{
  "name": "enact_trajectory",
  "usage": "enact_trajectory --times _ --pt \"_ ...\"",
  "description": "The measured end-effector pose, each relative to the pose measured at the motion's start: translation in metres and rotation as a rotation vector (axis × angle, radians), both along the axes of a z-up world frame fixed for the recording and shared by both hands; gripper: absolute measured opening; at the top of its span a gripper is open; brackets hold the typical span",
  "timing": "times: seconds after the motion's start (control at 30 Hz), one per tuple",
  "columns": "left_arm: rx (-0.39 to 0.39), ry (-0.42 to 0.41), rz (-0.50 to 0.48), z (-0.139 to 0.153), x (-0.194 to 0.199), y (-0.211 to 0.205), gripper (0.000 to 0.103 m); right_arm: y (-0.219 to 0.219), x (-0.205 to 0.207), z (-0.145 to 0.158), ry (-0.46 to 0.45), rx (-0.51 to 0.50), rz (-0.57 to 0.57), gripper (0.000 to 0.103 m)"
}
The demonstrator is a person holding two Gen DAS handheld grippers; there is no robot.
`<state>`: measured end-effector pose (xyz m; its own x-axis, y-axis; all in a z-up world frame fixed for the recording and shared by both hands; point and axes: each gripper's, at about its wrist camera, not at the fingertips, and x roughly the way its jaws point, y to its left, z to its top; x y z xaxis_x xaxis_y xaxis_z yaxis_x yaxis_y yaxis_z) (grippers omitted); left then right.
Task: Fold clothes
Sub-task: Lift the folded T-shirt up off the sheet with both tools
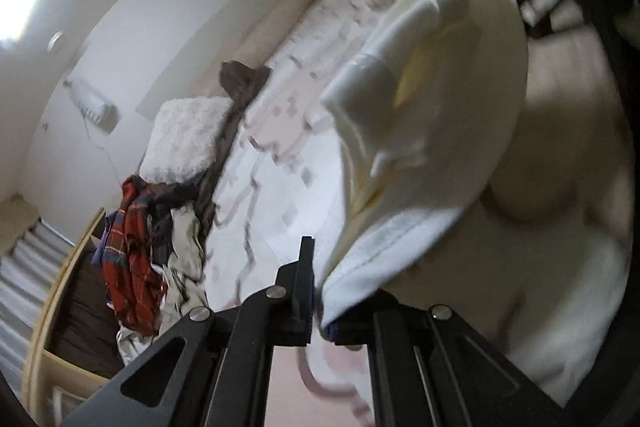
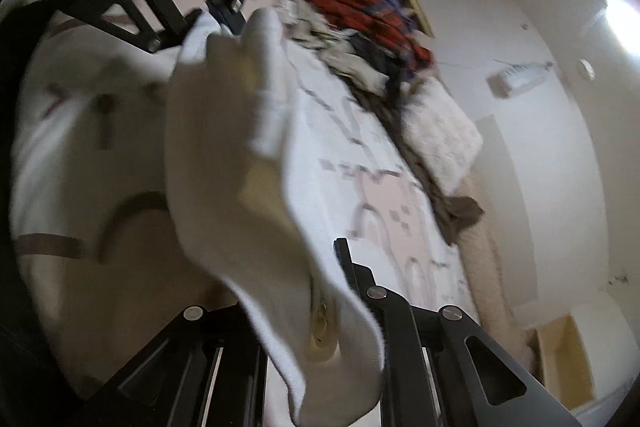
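White garment (image 1: 432, 99) hangs blurred between both tongs, above the patterned bedspread (image 1: 276, 155). Left gripper (image 1: 320, 307) pinches its hem; right gripper (image 2: 320, 311) clamps the other end, its left finger hidden by cloth. Beyond them lie a clothes pile (image 1: 140, 251), a fluffy pillow (image 2: 440, 135) and white walls (image 1: 168, 27)

Left gripper (image 1: 320, 303) is up off the bed, its black jaws pinched close on a hem of the white garment (image 1: 432, 99), one finger (image 1: 304, 267) in plain sight, the other hidden behind cloth. Right gripper (image 2: 332, 307) is raised opposite it, clamped on the other end, fabric draping over its left finger. Both views blurred.
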<state>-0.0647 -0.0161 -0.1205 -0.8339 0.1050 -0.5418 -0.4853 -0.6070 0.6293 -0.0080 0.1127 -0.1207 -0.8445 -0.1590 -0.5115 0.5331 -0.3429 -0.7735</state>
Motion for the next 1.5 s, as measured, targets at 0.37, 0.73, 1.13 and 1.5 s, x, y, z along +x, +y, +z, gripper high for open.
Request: enact_trajectory --times 0.37,0.73,1.13,1.5 --pt "0.39 -0.032 -0.16 0.163 -0.121 0.123 0.006 0.122 -0.092 0.166 0.172 -0.05 -0.337 0.011" --pt "0.578 -0.247 -0.32 0.247 -0.204 0.315 0.006 0.308 -0.142 0.294 0.301 -0.049 -0.685 0.011" --pt "0.592 -0.181 -0.195 0.255 -0.243 0.427 0.006 0.429 -0.214 0.279 0.329 -0.105 -0.812 0.011" --pt "0.551 -0.313 -0.162 0.193 -0.239 0.458 0.006 0.448 -0.232 0.215 0.207 -0.135 -0.803 0.011"
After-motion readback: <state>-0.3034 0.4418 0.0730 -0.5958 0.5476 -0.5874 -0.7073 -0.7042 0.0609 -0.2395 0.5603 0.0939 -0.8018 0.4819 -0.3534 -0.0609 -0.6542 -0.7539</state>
